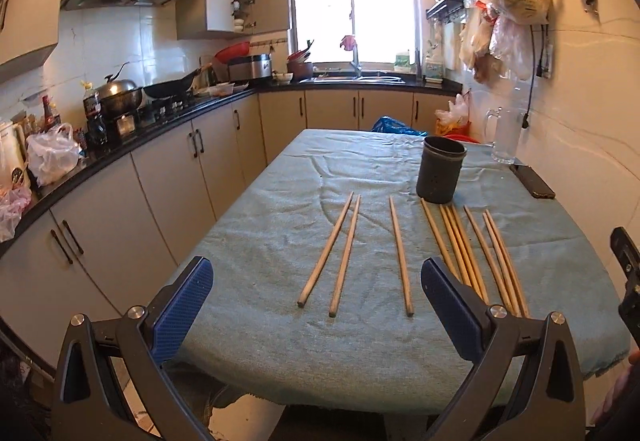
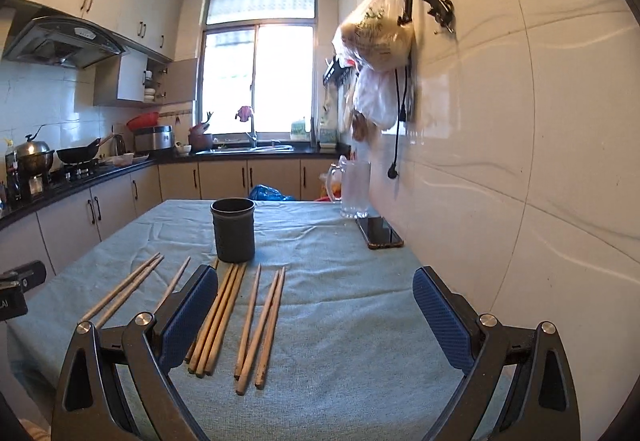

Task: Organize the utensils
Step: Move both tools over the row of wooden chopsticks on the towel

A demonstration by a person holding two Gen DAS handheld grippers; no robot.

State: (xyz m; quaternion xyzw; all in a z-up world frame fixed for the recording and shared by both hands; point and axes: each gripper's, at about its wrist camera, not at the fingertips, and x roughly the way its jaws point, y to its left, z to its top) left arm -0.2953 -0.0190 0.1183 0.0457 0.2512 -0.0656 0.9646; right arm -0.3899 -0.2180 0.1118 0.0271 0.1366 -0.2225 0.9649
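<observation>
— Both claws are hanging spread wide and empty at the near edge of the table [image 1: 248, 177]; I'm holding the left gripper [image 1: 316, 305] over the left chopsticks [image 1: 326, 253], the right gripper [image 2: 316, 317] over the right bundle [image 2: 218, 317].

— Which way are the sticks lying?

— Lengthwise, pointing away from me toward the holder [image 1: 440, 173], thick ends nearest the fingers. I'm judging that either claw needs turning across them.

— Which hand is nearer the holder?

— I'm reckoning the right; the cup is standing just beyond its bundle, left of centre in that view.
</observation>
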